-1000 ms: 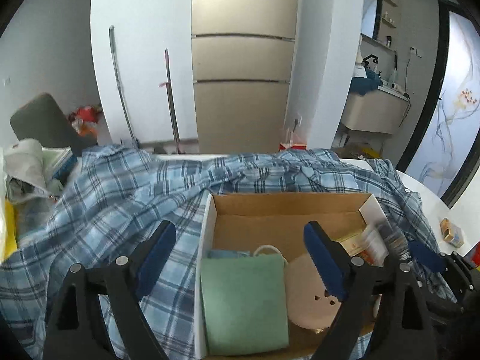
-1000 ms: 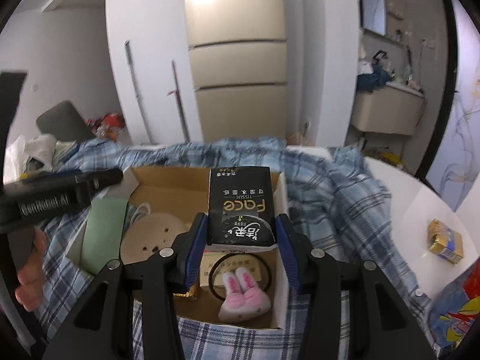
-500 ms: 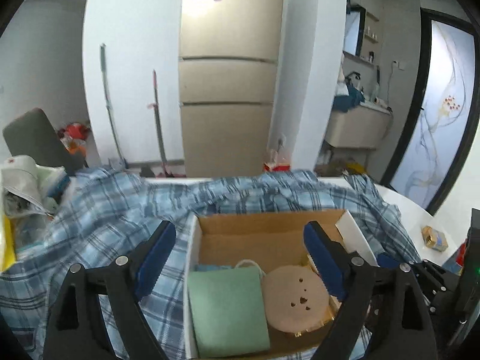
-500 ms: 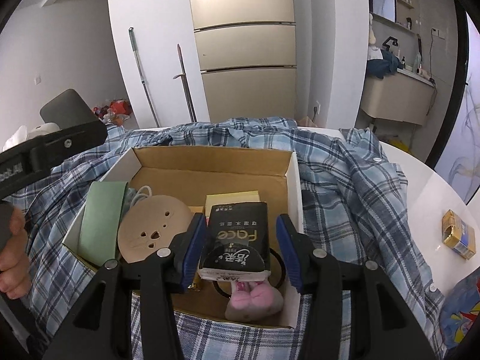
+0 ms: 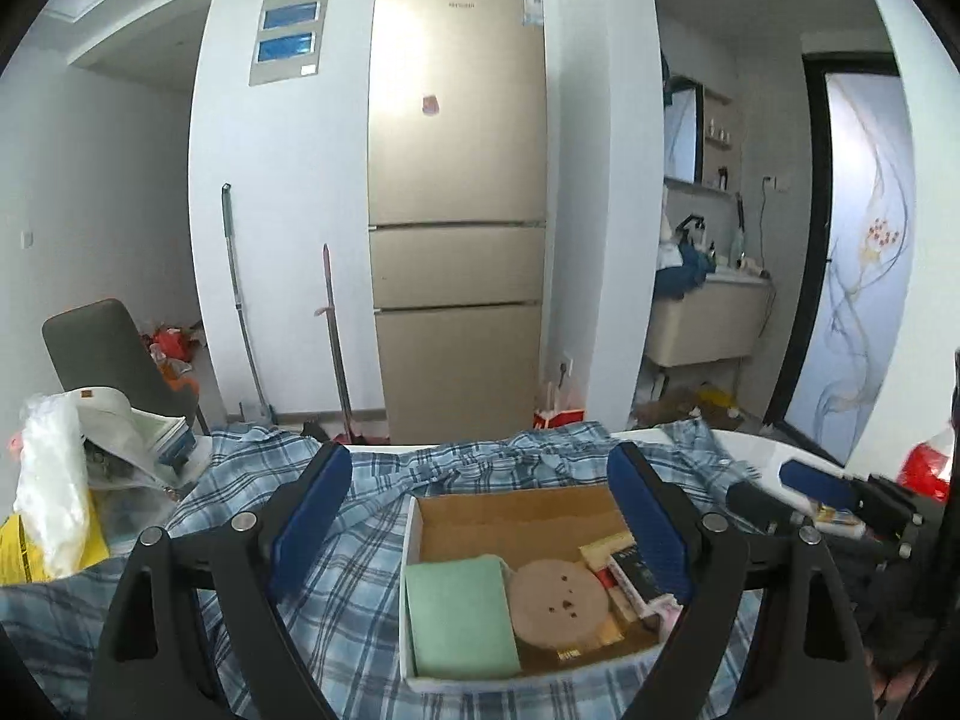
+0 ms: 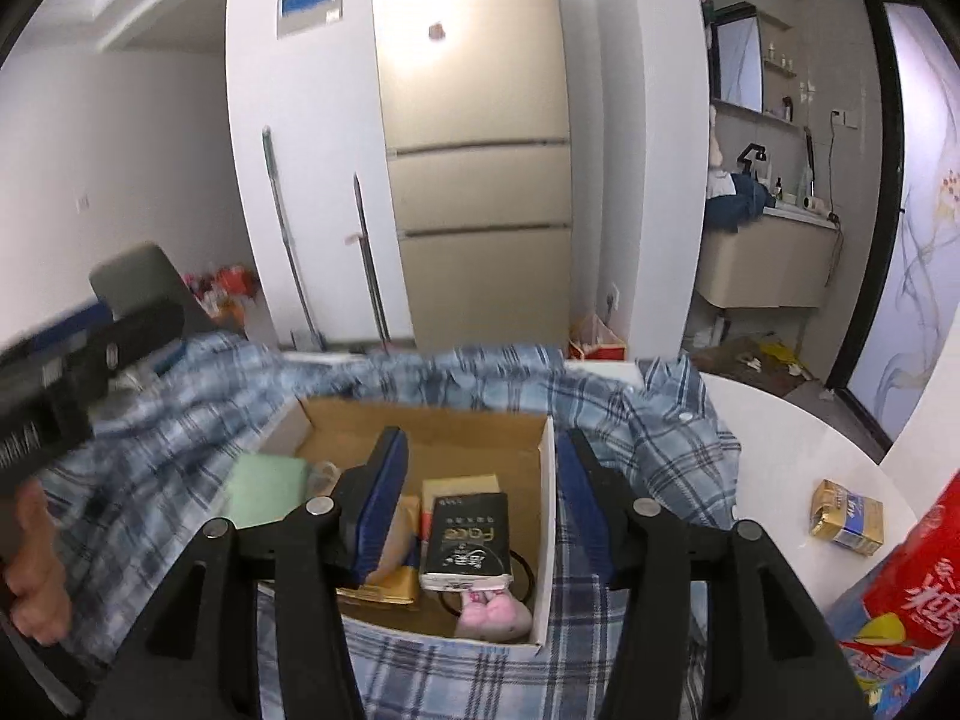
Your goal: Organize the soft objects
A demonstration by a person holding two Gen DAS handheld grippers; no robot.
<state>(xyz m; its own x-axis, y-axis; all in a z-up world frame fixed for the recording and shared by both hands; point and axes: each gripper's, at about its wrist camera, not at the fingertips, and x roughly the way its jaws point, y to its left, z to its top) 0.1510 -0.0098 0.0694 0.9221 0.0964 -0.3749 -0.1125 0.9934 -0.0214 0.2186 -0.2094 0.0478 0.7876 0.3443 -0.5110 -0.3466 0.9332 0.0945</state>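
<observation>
An open cardboard box (image 5: 414, 546) rests on a blue plaid shirt (image 5: 336, 588). Inside lie a folded green cloth (image 5: 459, 624), a round tan pad (image 5: 558, 600) and a black tissue pack (image 6: 468, 540). A pink plush bunny piece (image 6: 492, 612) pokes out below the pack. My right gripper (image 6: 483, 498) hovers above the box's right half; its jaws are opening, and the pack lies free below them, untouched by the pads. My left gripper (image 5: 480, 504) stands wide open and empty, back from the box. In the right wrist view a hand (image 6: 30, 564) holds the left gripper (image 6: 72, 372).
The shirt (image 6: 660, 420) covers a white round table (image 6: 798, 450). On it, to the right, sit a small yellow packet (image 6: 846, 516) and a red package (image 6: 918, 588). Plastic bags and papers (image 5: 54, 480) pile up at the left. A fridge (image 5: 456, 240) stands behind.
The right gripper lowered the black tissue pack into the box, let it go and rose. The left gripper drew back and upward, so the box looks smaller.
</observation>
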